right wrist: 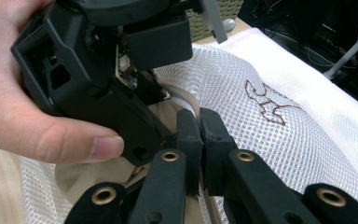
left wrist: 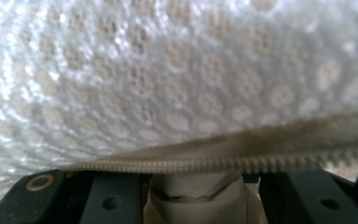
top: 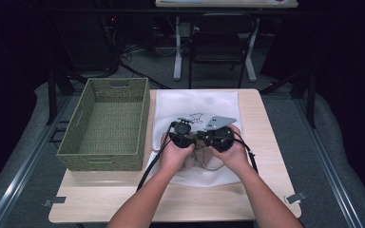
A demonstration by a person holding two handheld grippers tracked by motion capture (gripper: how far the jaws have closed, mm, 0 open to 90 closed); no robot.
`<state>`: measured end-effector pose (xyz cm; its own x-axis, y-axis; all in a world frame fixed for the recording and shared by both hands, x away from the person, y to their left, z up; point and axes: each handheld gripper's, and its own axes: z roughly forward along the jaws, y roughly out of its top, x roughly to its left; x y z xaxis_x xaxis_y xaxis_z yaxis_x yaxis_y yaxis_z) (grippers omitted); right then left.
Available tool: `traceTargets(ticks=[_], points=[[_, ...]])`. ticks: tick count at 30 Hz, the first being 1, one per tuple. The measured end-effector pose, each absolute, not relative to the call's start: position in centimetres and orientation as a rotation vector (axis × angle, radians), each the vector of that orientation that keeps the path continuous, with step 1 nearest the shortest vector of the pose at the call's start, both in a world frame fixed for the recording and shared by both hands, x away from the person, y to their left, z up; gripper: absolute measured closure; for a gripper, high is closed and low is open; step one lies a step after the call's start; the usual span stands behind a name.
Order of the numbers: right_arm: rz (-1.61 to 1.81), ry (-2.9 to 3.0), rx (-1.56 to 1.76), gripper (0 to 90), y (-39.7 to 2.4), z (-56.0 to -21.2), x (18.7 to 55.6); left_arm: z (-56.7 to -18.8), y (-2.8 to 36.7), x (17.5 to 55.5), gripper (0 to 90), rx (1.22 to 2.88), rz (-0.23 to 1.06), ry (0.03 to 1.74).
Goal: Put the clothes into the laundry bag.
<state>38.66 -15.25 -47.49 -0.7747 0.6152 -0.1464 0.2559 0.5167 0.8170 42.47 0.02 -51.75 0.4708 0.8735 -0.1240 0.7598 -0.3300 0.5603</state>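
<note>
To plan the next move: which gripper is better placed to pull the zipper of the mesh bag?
Probably the right gripper: its jaws are shut on the zipper edge of the mesh bag. The left gripper sits close beside it.

The surface [top: 100, 202] is a pale wood top, lit from above while the room around it lies in near darkness. On its left part stands a green woven basket [top: 105, 124]. Beyond the surface's far edge, grey floor [top: 161, 71] runs back to a black folding chair [top: 222, 45], which sits between the white legs of another table [top: 178, 47]. Dark cables [top: 128, 52] trail on the floor left of that chair. Grey rails [top: 21, 168] flank the surface on both sides.
</note>
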Motion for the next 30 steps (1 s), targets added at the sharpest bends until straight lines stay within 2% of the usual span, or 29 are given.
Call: traceTargets(ticks=[30], points=[[1.127,2.367,0.726,88.0,-15.1,-48.3,39.0,-52.9,-0.1,42.8,50.3,2.216,0.241,1.316]])
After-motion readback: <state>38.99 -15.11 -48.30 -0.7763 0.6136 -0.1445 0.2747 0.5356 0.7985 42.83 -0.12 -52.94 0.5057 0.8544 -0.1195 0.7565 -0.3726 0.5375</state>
